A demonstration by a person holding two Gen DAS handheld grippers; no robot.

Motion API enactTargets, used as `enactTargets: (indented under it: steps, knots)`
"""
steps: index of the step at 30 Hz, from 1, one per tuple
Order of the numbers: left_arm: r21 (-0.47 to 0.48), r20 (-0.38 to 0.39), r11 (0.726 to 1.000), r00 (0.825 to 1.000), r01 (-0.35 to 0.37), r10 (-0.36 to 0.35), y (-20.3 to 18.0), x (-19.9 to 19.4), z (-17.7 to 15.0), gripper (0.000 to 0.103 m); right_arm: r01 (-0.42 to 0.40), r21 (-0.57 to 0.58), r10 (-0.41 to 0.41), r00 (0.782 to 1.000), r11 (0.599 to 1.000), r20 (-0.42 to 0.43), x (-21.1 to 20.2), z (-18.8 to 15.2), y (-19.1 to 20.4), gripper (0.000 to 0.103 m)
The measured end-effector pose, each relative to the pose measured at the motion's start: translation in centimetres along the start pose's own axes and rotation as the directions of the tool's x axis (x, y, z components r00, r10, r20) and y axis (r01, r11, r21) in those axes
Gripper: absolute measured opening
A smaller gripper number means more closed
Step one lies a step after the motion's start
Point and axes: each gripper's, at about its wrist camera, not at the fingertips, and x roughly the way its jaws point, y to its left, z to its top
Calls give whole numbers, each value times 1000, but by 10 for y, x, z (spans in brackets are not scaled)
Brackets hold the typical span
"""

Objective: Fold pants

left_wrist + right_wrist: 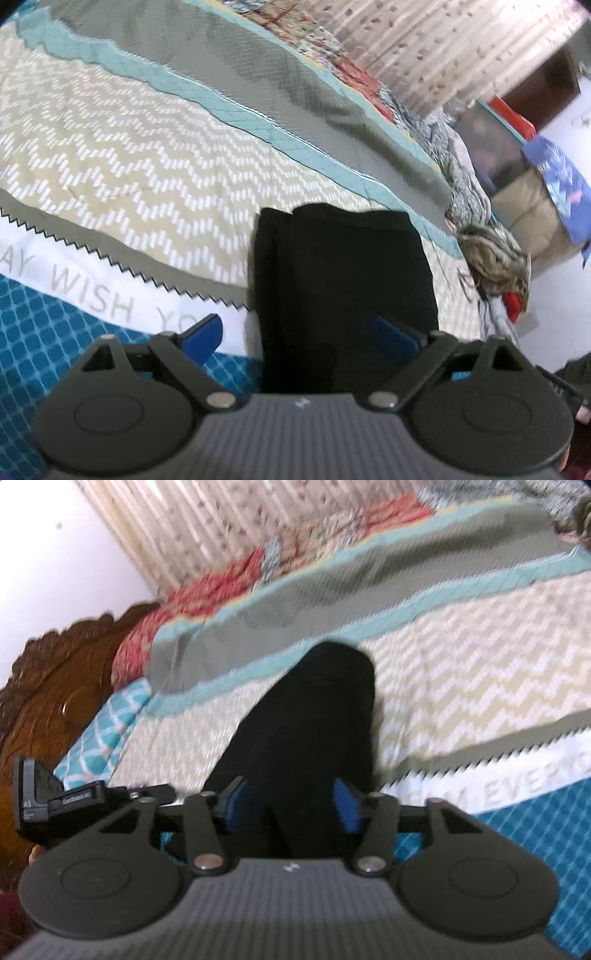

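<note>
The left hand-held gripper is hovering with its blue fingers spread wide, gripping nothing; the folded black pants are lying on the bed's patterned quilt just ahead of it, reaching back between the fingers, and no pad is seen pressing on them. To its right, past the pants, a crumpled grey cloth is sitting at the bed's edge. The right hand-held gripper is standing partly open over the same pants, its fingers flanking the near end without clamping it, though blur is hiding any contact. A carved wooden headboard is showing far to its left.
</note>
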Motion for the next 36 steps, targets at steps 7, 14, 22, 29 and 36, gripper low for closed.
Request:
enactTargets:
  steps: [7, 14, 22, 29, 36]
  knots:
    - [-19, -80, 998, 995, 57, -58, 0, 38, 13, 99, -5, 46, 6, 1000, 999, -19, 11, 9, -16, 77]
    - [-46, -161, 998, 986, 31, -38, 2, 80, 5, 103, -32, 56, 37, 994, 998, -104, 37, 9, -24, 87]
    - [1, -168, 998, 984, 63, -62, -24, 86, -3, 51, -60, 249, 119, 966, 967, -229, 81, 0, -46, 79]
    - [132, -49, 986, 995, 98, -92, -83, 59, 44, 33, -103, 73, 112, 985, 992, -132, 55, 41, -7, 53]
    - [322, 128, 943, 982, 90, -137, -144, 80, 129, 34, -123, -45, 127, 986, 991, 103, 60, 133, -6, 53]
